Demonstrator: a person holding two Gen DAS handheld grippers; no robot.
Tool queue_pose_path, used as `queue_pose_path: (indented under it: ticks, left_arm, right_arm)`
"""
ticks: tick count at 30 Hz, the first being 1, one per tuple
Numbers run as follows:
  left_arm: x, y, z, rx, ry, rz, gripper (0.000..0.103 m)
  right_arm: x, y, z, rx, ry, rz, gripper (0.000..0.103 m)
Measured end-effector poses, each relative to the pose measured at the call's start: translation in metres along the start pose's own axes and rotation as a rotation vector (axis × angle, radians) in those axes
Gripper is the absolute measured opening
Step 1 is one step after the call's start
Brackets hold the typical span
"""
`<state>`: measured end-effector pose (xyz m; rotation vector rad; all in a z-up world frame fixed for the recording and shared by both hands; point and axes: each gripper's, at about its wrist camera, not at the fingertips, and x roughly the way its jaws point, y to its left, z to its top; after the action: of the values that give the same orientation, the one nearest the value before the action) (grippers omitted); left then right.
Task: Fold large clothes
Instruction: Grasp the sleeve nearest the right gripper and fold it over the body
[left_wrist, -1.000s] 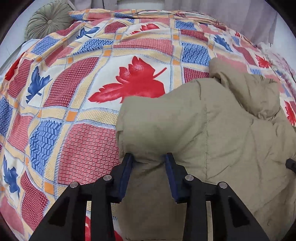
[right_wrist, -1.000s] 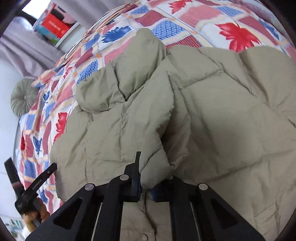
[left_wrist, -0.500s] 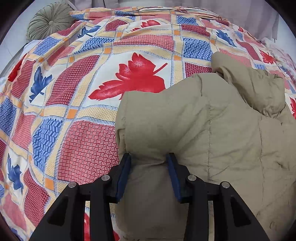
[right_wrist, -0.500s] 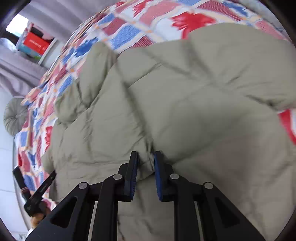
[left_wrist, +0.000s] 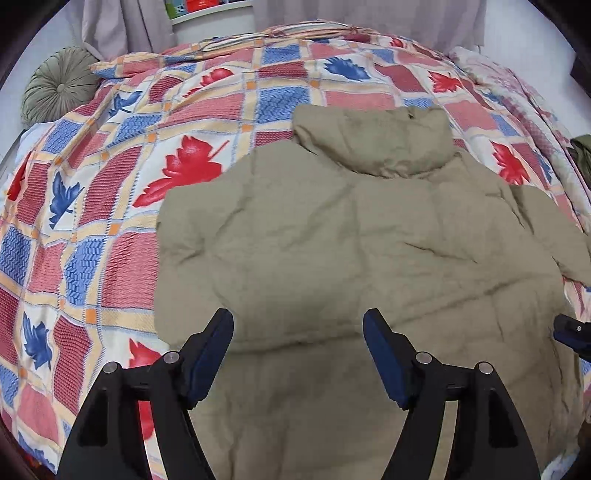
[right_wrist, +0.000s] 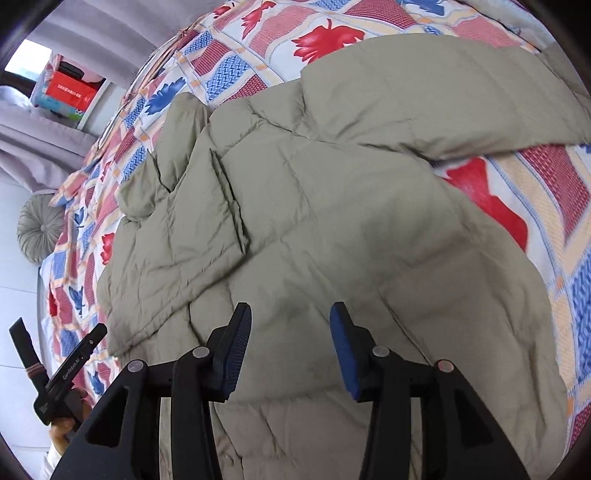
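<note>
A large khaki padded jacket (left_wrist: 351, 236) lies flat on the patterned bed cover (left_wrist: 92, 221), its hood (left_wrist: 376, 144) at the far side. It also fills the right wrist view (right_wrist: 332, 221), with one sleeve (right_wrist: 424, 99) spread to the far right. My left gripper (left_wrist: 298, 332) is open and empty, just above the jacket's near part. My right gripper (right_wrist: 291, 325) is open and empty above the jacket's near hem; the left gripper (right_wrist: 66, 369) shows at the lower left of its view.
A round green cushion (left_wrist: 55, 88) lies at the bed's far left corner. Grey curtains (left_wrist: 125, 26) and a shelf with a red box (right_wrist: 70, 88) stand behind the bed. A dark green cloth (left_wrist: 581, 155) lies at the right edge.
Both grippers have opened and let go of the jacket folds that they held. Both have drawn back, and the jacket now lies spread flat.
</note>
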<state>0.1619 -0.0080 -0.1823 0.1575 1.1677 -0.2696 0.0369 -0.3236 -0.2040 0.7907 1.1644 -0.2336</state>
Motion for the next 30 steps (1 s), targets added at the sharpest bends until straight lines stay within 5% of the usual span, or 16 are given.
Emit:
queue_pose_path:
  ticks: [6, 8, 22, 24, 30]
  left_arm:
    - [-0.008, -0.065, -0.02, 0.043, 0.056, -0.072, 0.075]
    - [-0.009, -0.082, -0.024, 0.048, 0.066, -0.081, 0.103]
    - [-0.006, -0.192, -0.028, 0.201, 0.083, -0.112, 0.103]
    - [-0.003, -0.203, -0.027, 0.209, 0.089, -0.115, 0.103]
    - [0.004, -0.234, -0.025, 0.214, 0.097, -0.113, 0.103]
  right_arm:
    - [-0.024, -0.033, -0.01, 0.055, 0.002, 0.0, 0.06]
    - [-0.031, -0.045, -0.013, 0.074, 0.0, -0.007, 0.062]
    - [-0.083, -0.157, 0.0, 0.236, -0.088, -0.016, 0.064]
    - [-0.091, -0.173, 0.007, 0.268, -0.118, 0.0, 0.086]
    - [-0.11, -0.23, 0.034, 0.4, -0.214, 0.051, 0.086]
